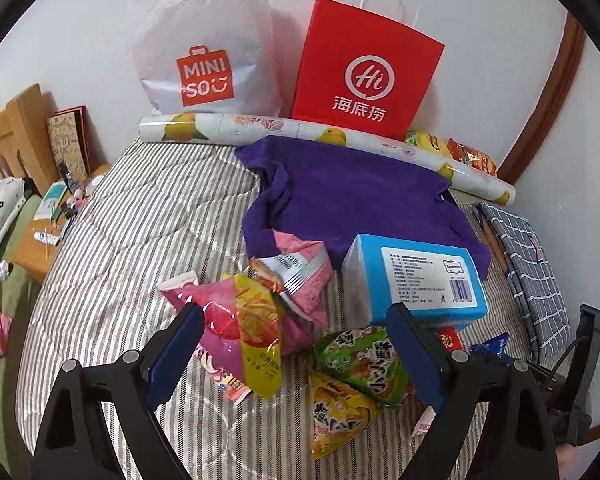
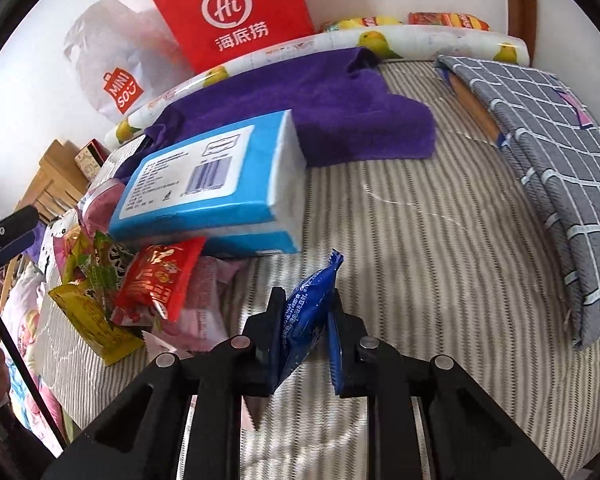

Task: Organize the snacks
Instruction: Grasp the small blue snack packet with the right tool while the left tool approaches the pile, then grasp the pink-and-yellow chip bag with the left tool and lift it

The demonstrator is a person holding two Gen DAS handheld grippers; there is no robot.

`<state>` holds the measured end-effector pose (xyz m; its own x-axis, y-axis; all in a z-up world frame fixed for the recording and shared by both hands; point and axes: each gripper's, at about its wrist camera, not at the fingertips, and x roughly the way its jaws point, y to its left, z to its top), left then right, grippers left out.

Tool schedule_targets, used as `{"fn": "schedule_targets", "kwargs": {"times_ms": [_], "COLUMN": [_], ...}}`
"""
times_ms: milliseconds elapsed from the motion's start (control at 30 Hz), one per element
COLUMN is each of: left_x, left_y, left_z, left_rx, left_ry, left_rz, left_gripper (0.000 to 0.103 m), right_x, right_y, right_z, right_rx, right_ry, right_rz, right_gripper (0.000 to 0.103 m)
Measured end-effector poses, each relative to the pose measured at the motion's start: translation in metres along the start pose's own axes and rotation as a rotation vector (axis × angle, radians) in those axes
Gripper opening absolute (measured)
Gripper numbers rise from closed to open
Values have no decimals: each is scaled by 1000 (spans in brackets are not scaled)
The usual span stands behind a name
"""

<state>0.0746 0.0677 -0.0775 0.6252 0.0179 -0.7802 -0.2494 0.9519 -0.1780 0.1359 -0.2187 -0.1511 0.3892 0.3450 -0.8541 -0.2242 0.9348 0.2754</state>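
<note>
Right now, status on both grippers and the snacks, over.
Right gripper shut on blue snack packet. Left gripper open above pink-and-yellow snack bags. Blue tissue pack crowds the snack pile.

Snack packets heaped on the striped bed cover

A small blue packet (image 2: 306, 312) stands tilted, pinched in the right gripper (image 2: 305, 334). A red packet (image 2: 160, 280), green packet (image 1: 360, 360), yellow packet (image 1: 340, 412) and pink bags (image 1: 236, 320) lie jumbled beside the blue tissue pack (image 1: 420, 276).

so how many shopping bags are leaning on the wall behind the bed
2. A white Miniso plastic bag on the left and a red paper bag with white handles right beside it, both behind the lemon-print roll. Any others would be out of view.
</note>
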Motion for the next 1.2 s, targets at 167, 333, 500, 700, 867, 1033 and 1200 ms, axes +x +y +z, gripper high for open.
{"fn": "schedule_targets", "kwargs": {"times_ms": [167, 333, 500, 700, 867, 1033, 1200], "left_x": [1, 2, 15, 31, 49, 64, 55], "left_y": [14, 30, 42, 51, 46, 40, 44], "left_z": [-4, -10, -13, -11, -7, -5, -3], "left_rx": [-34, -49, -69, -90, -60, -51, -66], "left_ry": [7, 21, 54, 80, 99, 123, 117], "left_rz": [30, 53, 37, 11, -2, -1, -21], "left_gripper": [91, 91, 88, 80, 80, 58, 49], "right_x": [-5, -15, -22, -27, -27, -26, -31], "right_y": [0, 4, 5, 2, -2, -3, -4], "right_z": [0, 2, 5, 7, 9, 9, 9], "right_rx": [-13, -17, -10, 5, 19, 17, 23], "right_ry": [-14, -54, -85, -106, -113, -113, -125], "right_rz": [3, -2, -18, -36, -55, -68, -73], "right_gripper": [18, 18, 18, 18, 18, 18, 18]}}
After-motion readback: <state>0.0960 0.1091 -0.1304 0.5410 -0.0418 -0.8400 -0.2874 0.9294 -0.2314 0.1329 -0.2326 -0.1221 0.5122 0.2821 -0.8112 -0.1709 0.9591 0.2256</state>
